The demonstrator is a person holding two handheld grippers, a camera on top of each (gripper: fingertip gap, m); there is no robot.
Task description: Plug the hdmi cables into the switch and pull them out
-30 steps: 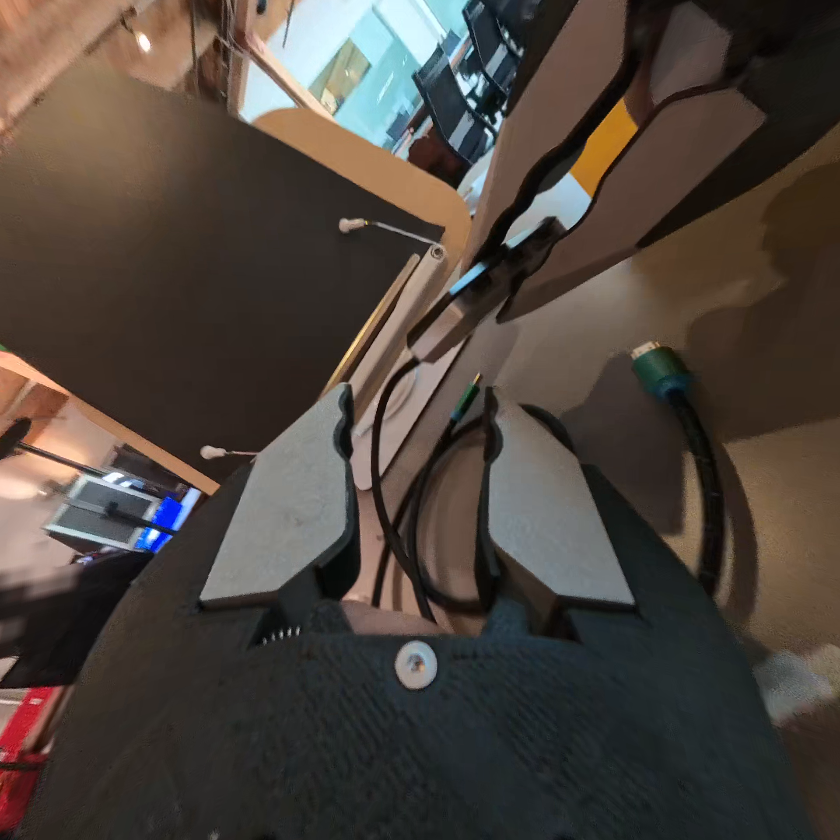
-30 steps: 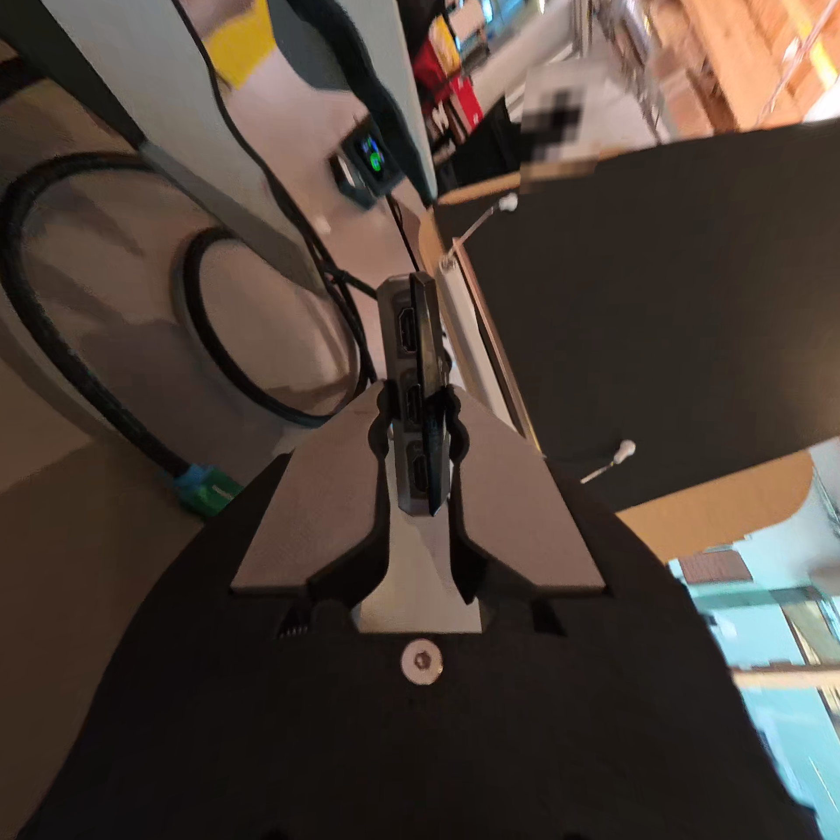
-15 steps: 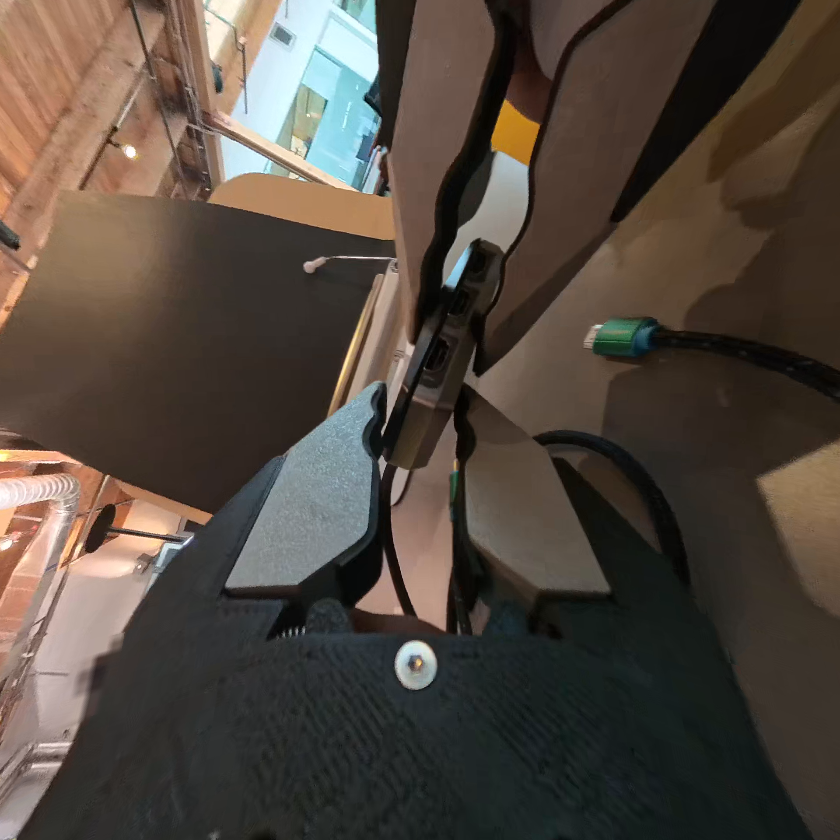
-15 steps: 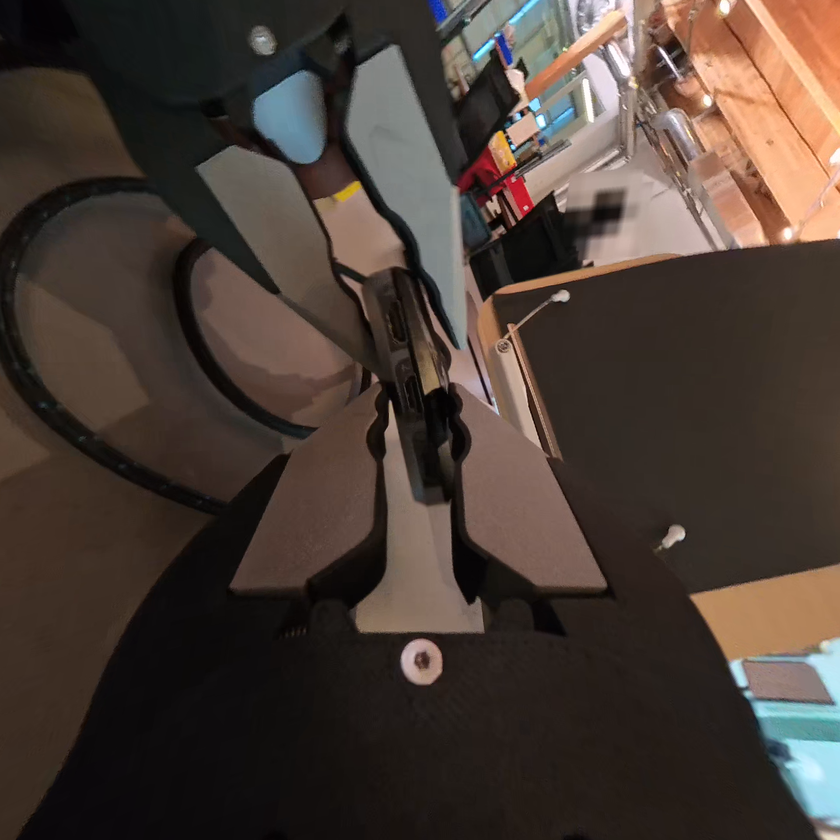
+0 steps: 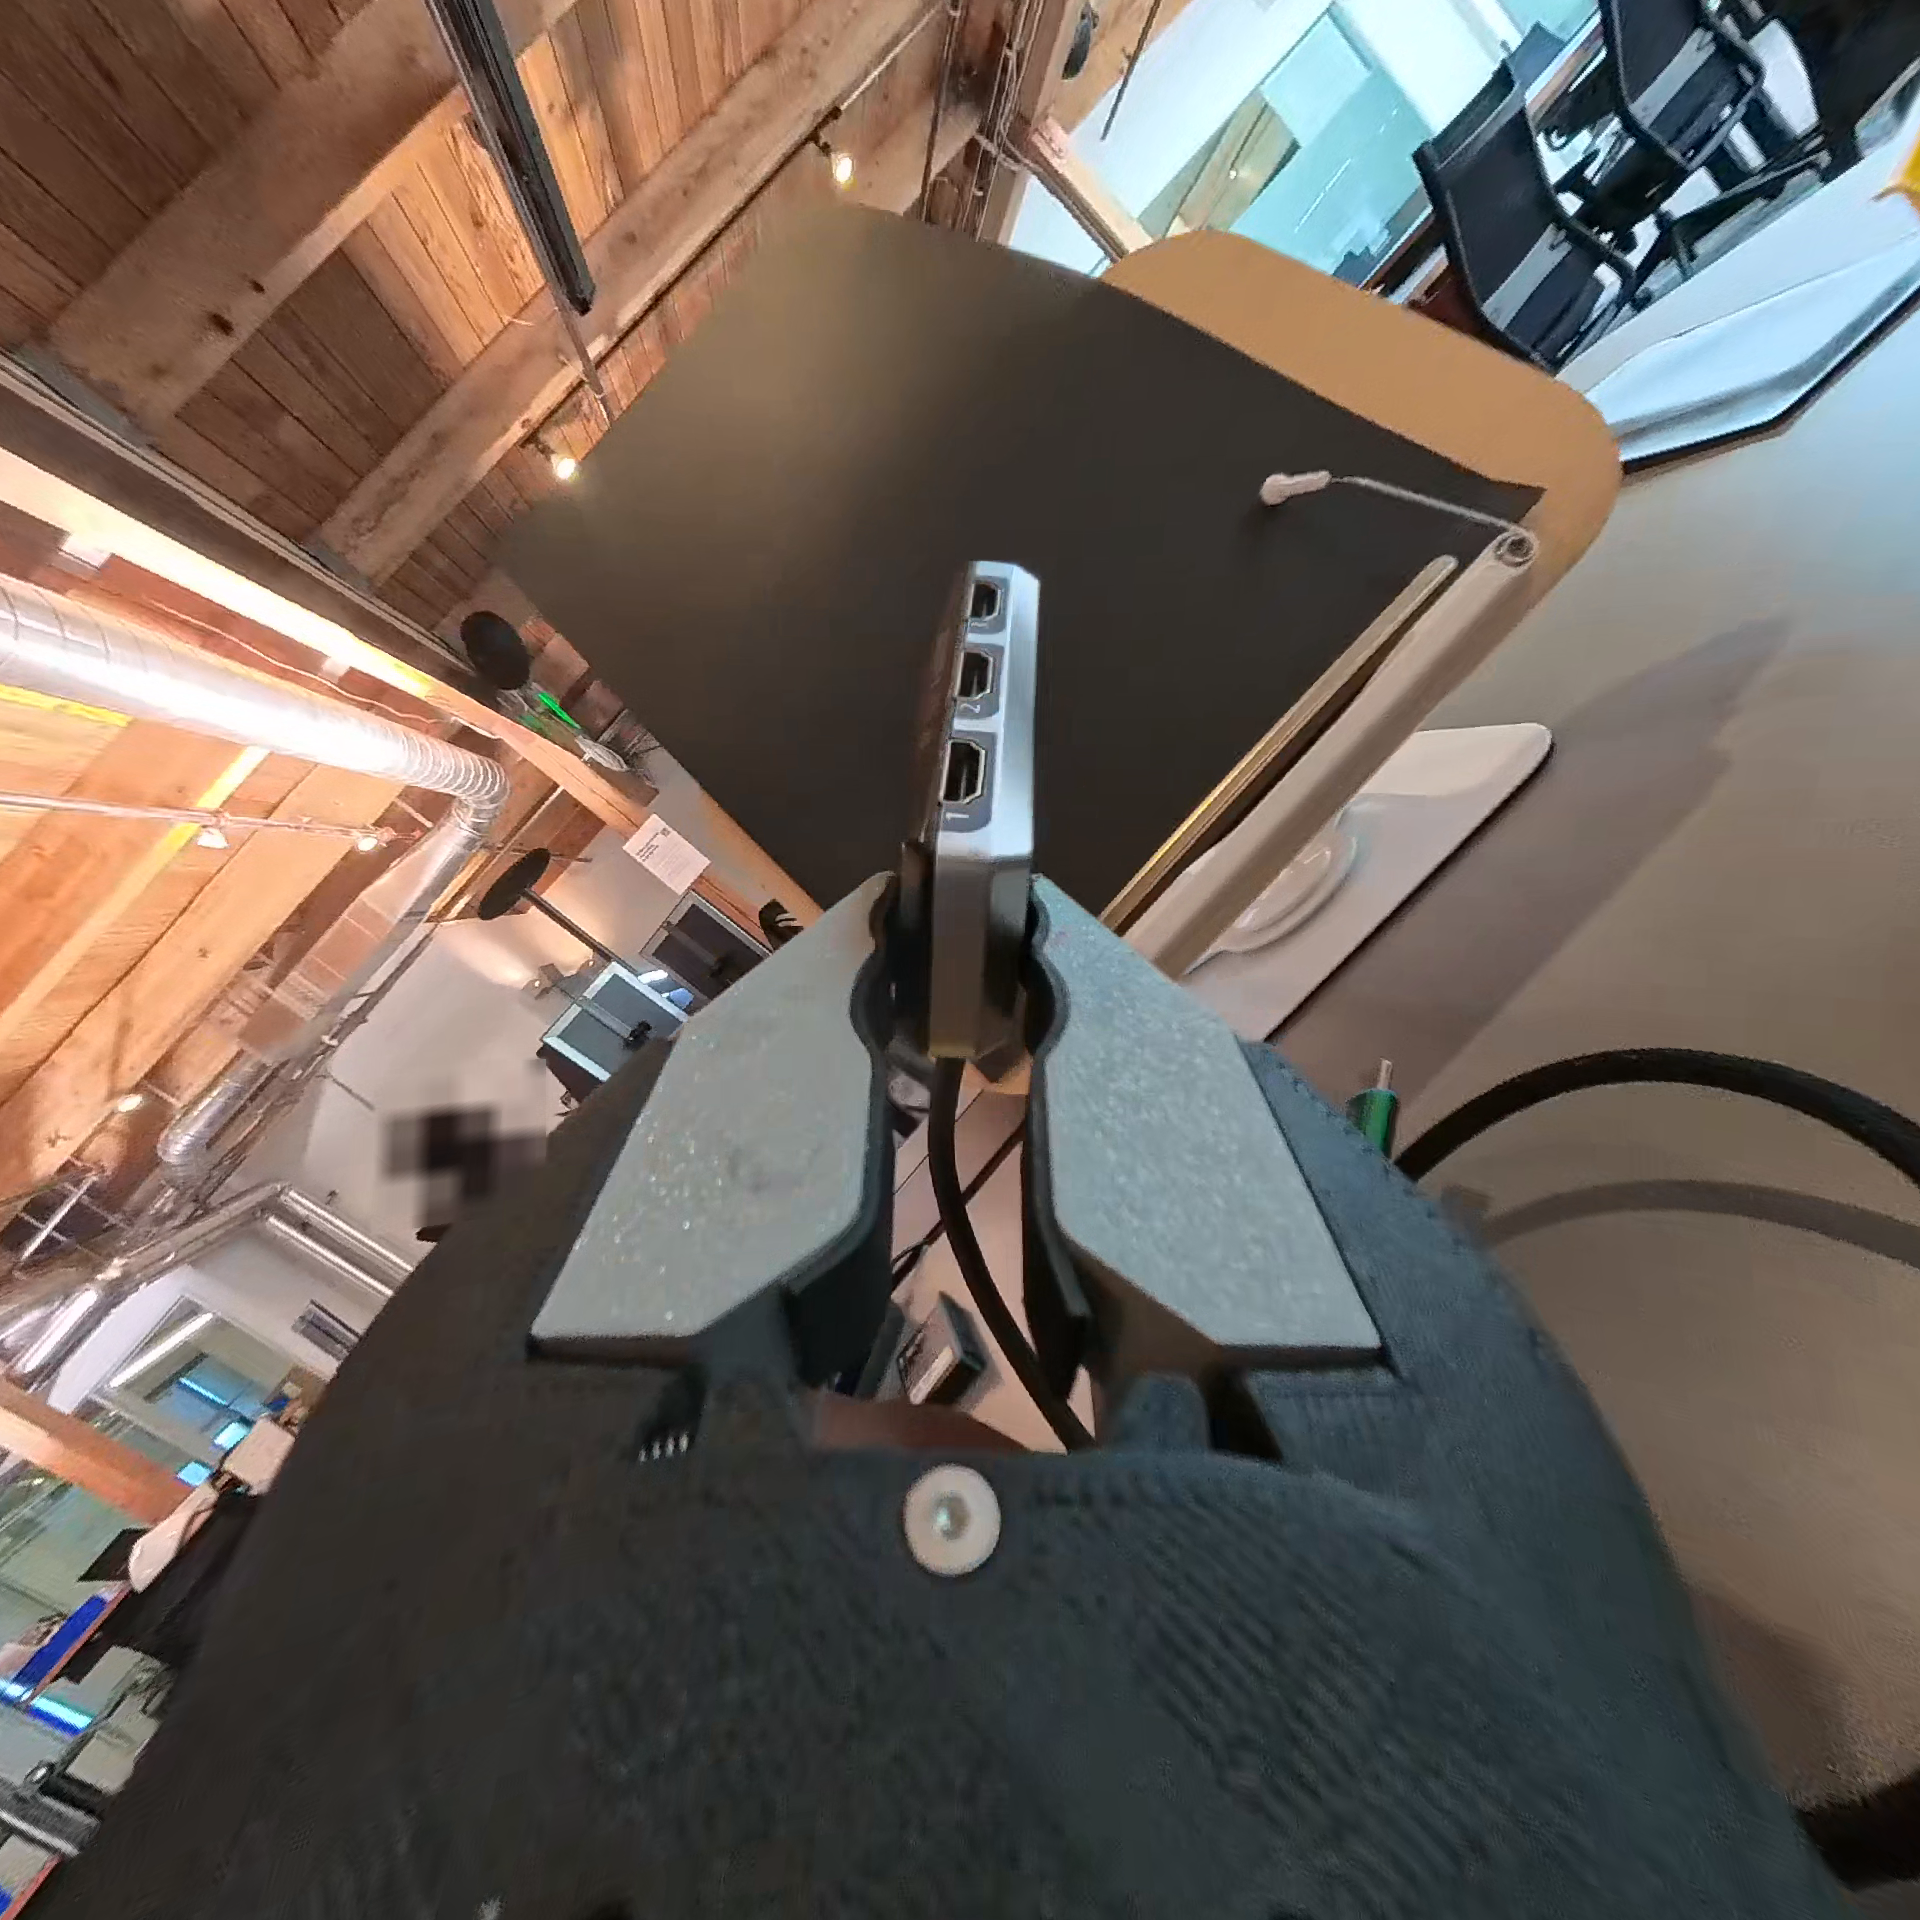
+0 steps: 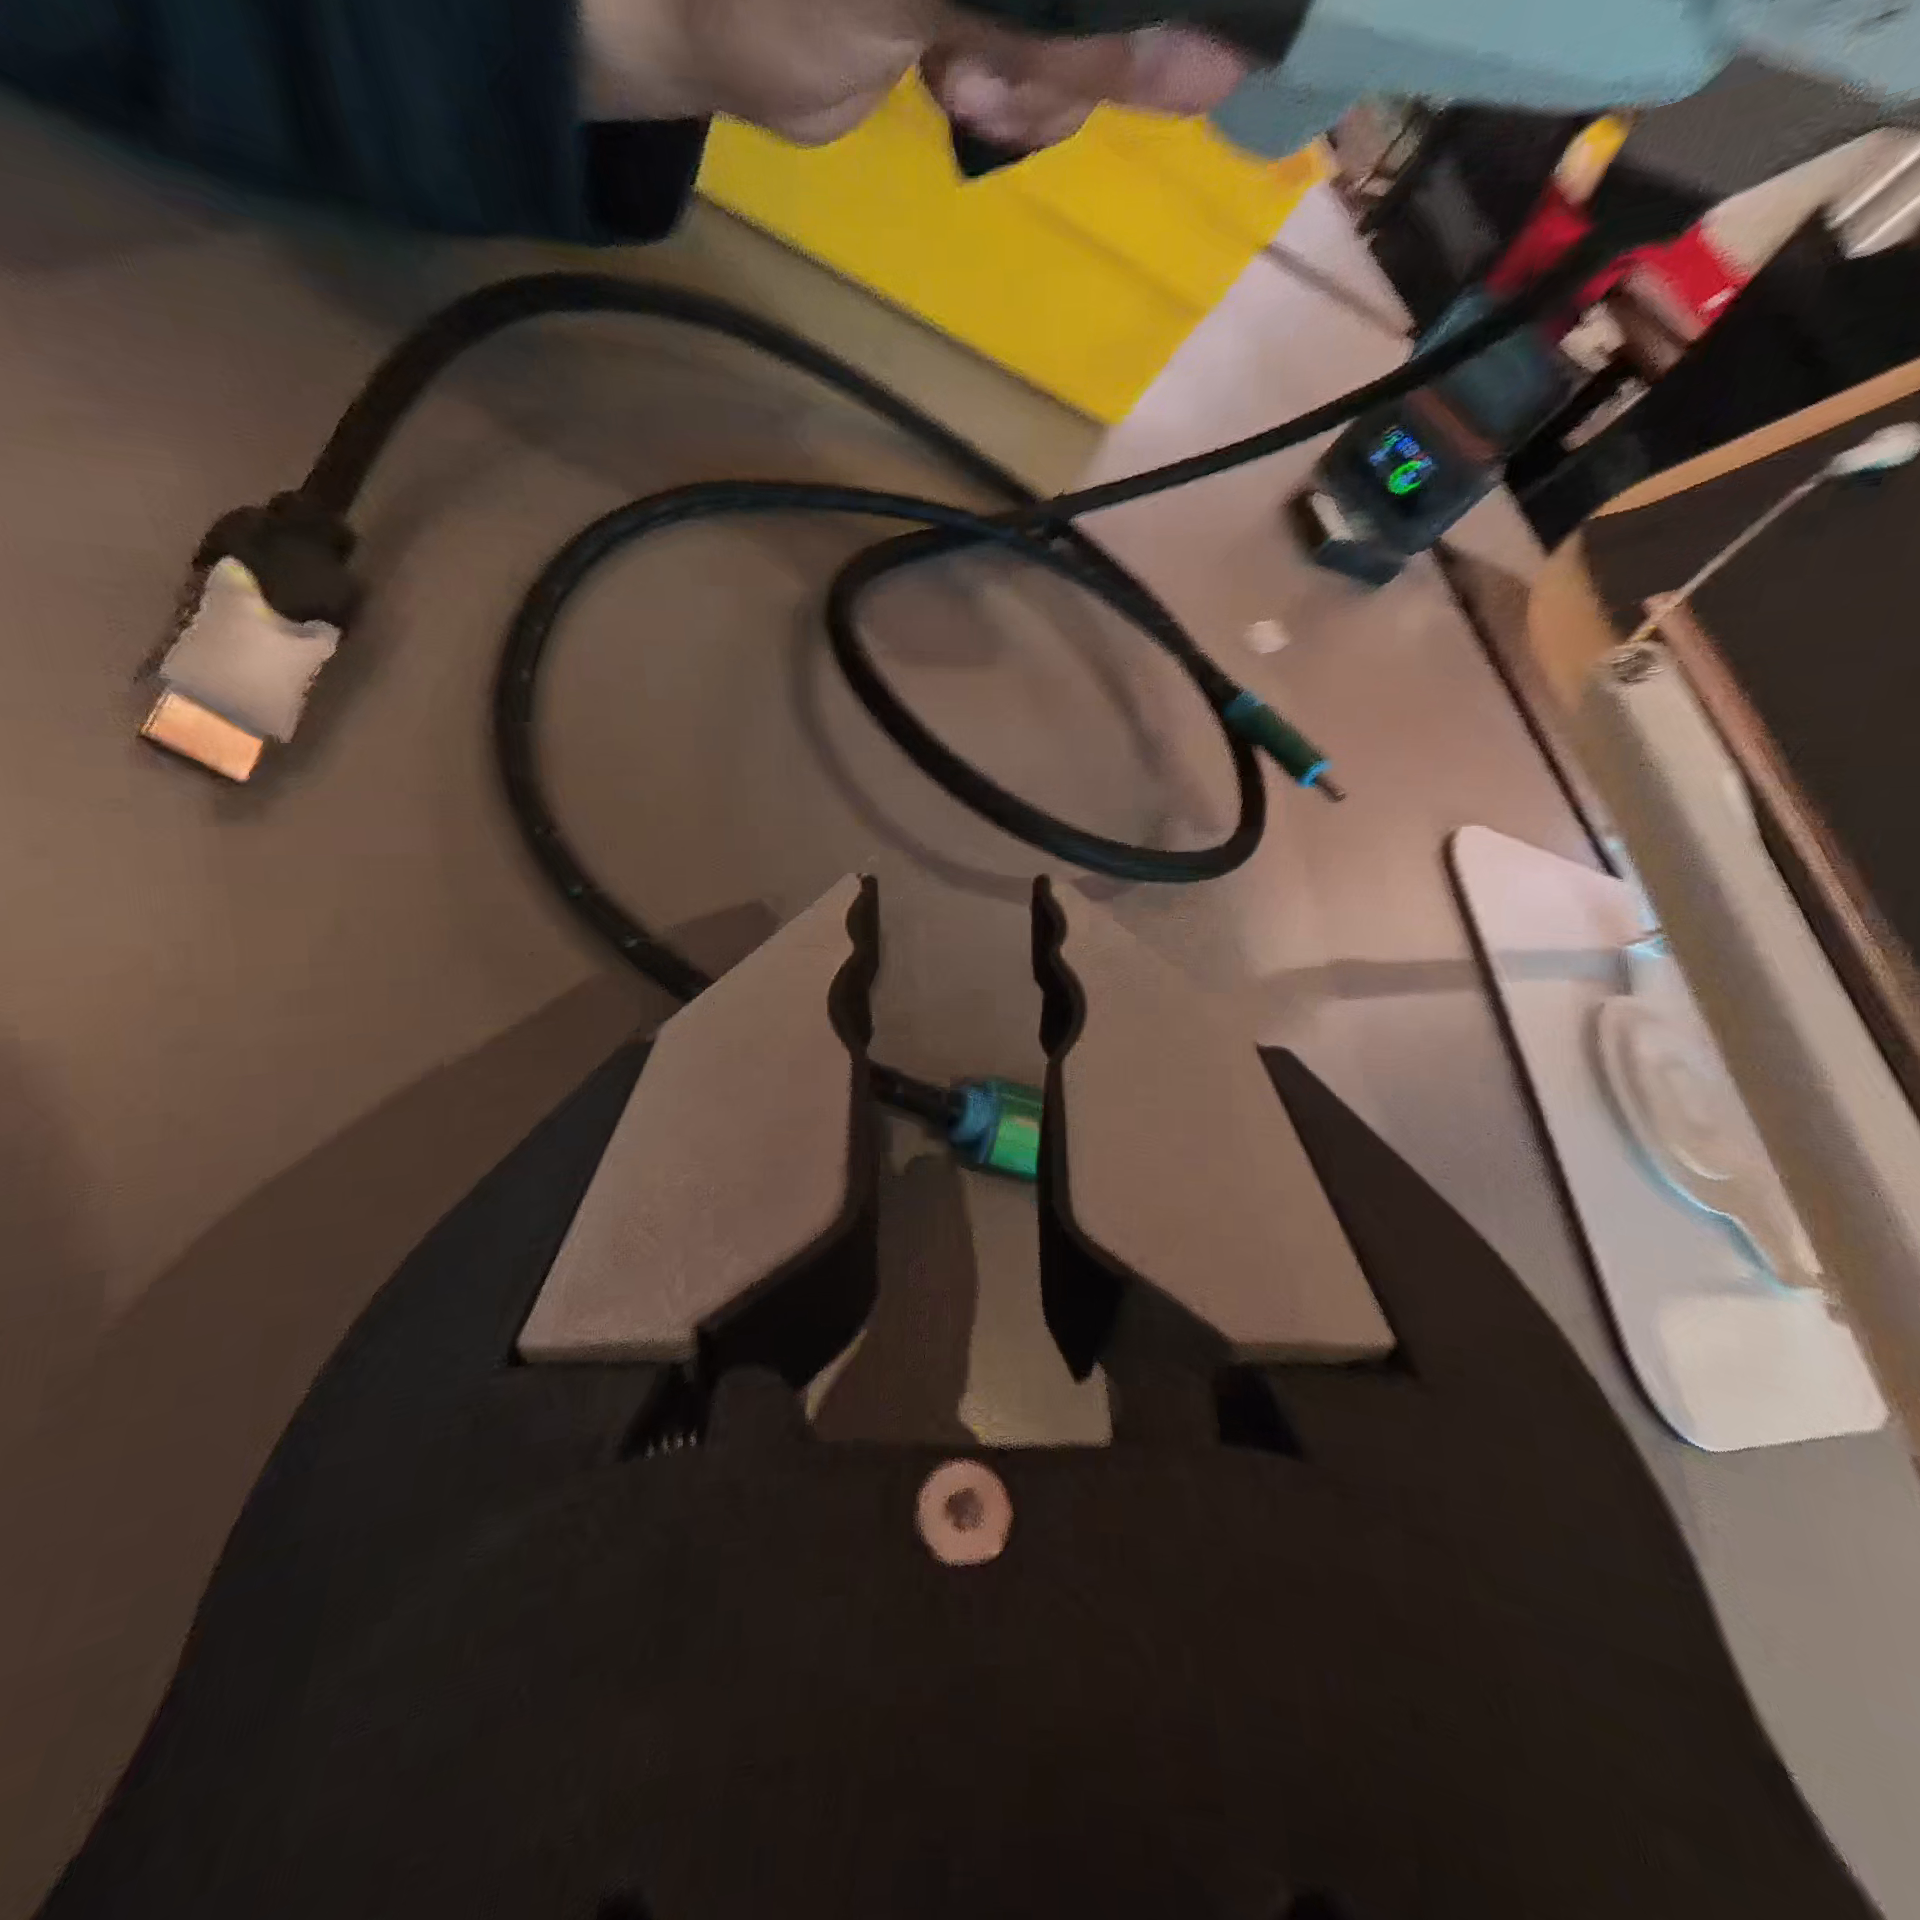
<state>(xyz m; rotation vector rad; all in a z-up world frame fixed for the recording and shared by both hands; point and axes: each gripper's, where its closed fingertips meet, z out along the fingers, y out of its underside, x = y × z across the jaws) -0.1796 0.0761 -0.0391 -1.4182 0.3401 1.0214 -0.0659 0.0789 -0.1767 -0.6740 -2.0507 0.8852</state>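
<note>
My left gripper (image 5: 961, 914) is shut on the lower end of the grey HDMI switch (image 5: 982, 769) and holds it upright in the air, its three empty ports facing me. The switch's own black lead (image 5: 966, 1226) hangs down between the fingers. My right gripper (image 6: 951, 894) is open and empty, low over the table. A green-ended HDMI plug (image 6: 997, 1127) lies on the table under the gap between its fingers. A second HDMI plug with a pale body (image 6: 239, 665) lies at the far left. A thin cable with a small green plug (image 6: 1278, 743) loops ahead.
A black monitor (image 5: 831, 499) on a white stand base (image 6: 1662, 1143) is to the right. A small device with a lit screen (image 6: 1397, 478) and a yellow sheet (image 6: 997, 239) lie farther off. A person's hand (image 6: 883, 62) is at the top. A thick black cable (image 5: 1662, 1081) curves across the table. One gripper's finger ends stand about 20 centimeters off the other's. The black monitor (image 5: 831, 499) lies around 30 centimeters away from my left fingertips.
The switch passed from my right gripper to my left, which closed on it and lifted it. My right gripper opened and swung down over the green plug.
</note>
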